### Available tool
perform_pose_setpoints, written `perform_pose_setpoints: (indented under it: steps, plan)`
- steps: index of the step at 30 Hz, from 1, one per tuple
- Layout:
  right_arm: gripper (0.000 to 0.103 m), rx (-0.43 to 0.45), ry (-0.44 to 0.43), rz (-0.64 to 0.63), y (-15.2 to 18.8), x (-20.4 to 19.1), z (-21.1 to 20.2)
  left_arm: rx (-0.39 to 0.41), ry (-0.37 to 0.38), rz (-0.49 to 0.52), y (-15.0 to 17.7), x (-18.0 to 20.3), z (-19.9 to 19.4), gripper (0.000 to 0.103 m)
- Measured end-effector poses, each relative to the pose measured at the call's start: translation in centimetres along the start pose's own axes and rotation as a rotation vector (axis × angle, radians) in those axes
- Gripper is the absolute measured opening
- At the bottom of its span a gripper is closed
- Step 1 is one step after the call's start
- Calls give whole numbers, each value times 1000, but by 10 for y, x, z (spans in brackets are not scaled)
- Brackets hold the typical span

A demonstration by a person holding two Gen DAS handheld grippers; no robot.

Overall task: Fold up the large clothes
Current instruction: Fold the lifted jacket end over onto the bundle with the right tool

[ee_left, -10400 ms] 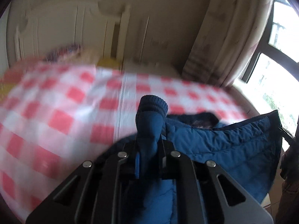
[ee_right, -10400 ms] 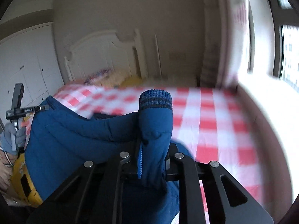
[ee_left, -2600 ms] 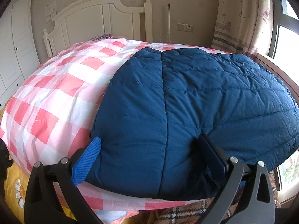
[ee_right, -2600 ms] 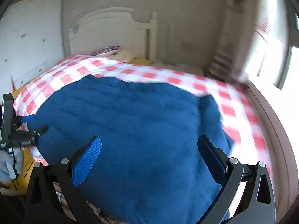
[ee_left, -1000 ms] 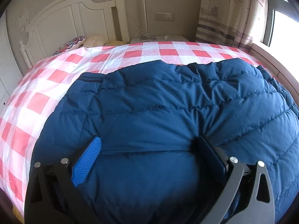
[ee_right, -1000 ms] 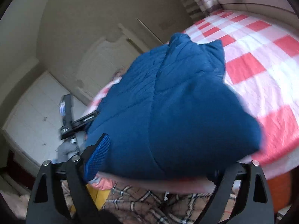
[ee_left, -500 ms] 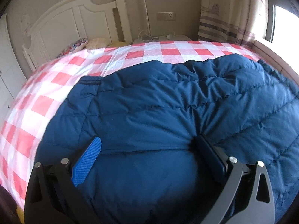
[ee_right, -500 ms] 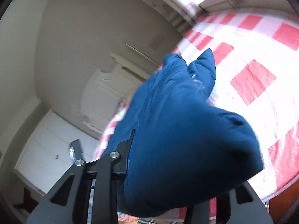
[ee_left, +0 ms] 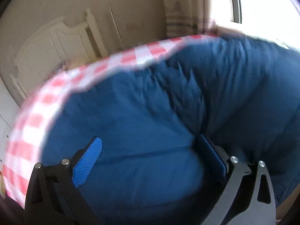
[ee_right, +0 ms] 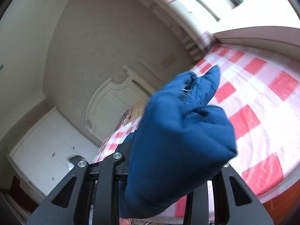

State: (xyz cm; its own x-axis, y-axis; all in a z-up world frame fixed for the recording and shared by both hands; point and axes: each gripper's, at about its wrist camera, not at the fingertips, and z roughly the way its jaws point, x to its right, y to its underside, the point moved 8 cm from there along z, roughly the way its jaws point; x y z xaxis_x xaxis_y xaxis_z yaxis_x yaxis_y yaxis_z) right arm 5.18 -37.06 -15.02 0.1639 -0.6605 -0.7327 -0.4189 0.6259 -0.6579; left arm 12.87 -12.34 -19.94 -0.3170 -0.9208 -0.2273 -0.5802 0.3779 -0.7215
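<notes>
Nearest in the left wrist view we see the left gripper (ee_left: 150,155), its jaws standing wide apart with the blue pads (ee_left: 87,166) bare; the padded blue jacket (ee_left: 159,112) bulges between them, but we cannot tell whether either pad touches the cloth. The jacket lies spread over the red-and-white checked bedspread (ee_left: 28,123), covering most of it (this view is blurred). Beyond it stands the white headboard (ee_left: 56,45) against a beige wall, with a curtain (ee_left: 180,9) beside a bright window (ee_left: 262,5) at the right.

In the right wrist view the right gripper (ee_right: 161,170) has just been closing, and we find its jaws clamped on a thick fold of the jacket (ee_right: 178,136), which rises in a bunched mass in front of the camera and hides the fingertips. Part of the garment is thus lifted clear of the bedspread (ee_right: 258,112), whose checks run off to the right. Farther back we see the headboard (ee_right: 112,101), a patterned pillow (ee_right: 124,118) at its foot, and white wardrobe doors (ee_right: 50,150) at the lower left.
</notes>
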Motion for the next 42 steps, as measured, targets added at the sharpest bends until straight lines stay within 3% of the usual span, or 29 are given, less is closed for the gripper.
perform_pose_setpoints:
  steps: [1, 4, 6, 8, 11, 13, 15, 17, 19, 20, 22, 27, 30, 32, 35, 38, 39, 40, 42]
  plan:
    - [34, 9, 20, -70, 0, -16, 1, 7, 13, 0, 3, -3, -2, 101]
    - [34, 21, 18, -228, -2, -62, 5, -9, 156, -28, 5, -14, -19, 100]
    - [34, 21, 23, -394, 2, -106, 10, 64, 212, -98, 3, -45, -45, 100]
    - [34, 15, 18, -534, 13, -145, 21, 142, 172, -166, 0, -85, -67, 101]
    - [34, -25, 14, -761, 47, -205, 47, 220, 66, -369, 6, -177, -97, 101]
    - [34, -71, 15, -915, 81, -242, 77, 266, 0, -510, 17, -238, -119, 101]
    - [35, -138, 16, -1081, 131, -272, 115, 304, -45, -584, 27, -277, -140, 101]
    - [35, -220, 28, -1208, 179, -283, 150, 323, -84, -617, 37, -301, -158, 101]
    - [40, -351, 98, -1459, 259, -274, 193, 316, -100, -610, 43, -313, -167, 101]
    - [51, -363, 138, -1579, 284, -268, 204, 310, -102, -600, 46, -312, -170, 101]
    - [58, -260, 241, -1852, 321, -258, 214, 292, -90, -558, 45, -307, -169, 101]
    - [59, -300, 222, -1775, 310, -254, 217, 260, -12, -393, 13, -272, -158, 101]
    - [59, -268, 231, -1793, 313, -252, 215, 235, 71, -265, -33, -238, -141, 101]
    - [59, -266, 224, -1788, 314, -256, 211, 188, 116, -158, -60, -210, -118, 101]
    - [61, -245, 210, -1779, 314, -257, 204, 88, 98, -70, -85, -184, -61, 101]
    - [63, -229, 195, -1780, 314, -258, 200, -30, 27, -26, -78, -178, 7, 101]
    - [65, -236, 182, -1778, 313, -257, 196, -80, 34, -30, -67, -178, 38, 101]
    - [66, -242, 171, -1785, 313, -255, 192, -67, 89, -72, -60, -181, 55, 101]
    - [67, -272, 126, -1821, 315, -251, 180, -59, 108, -143, -53, -191, 63, 101]
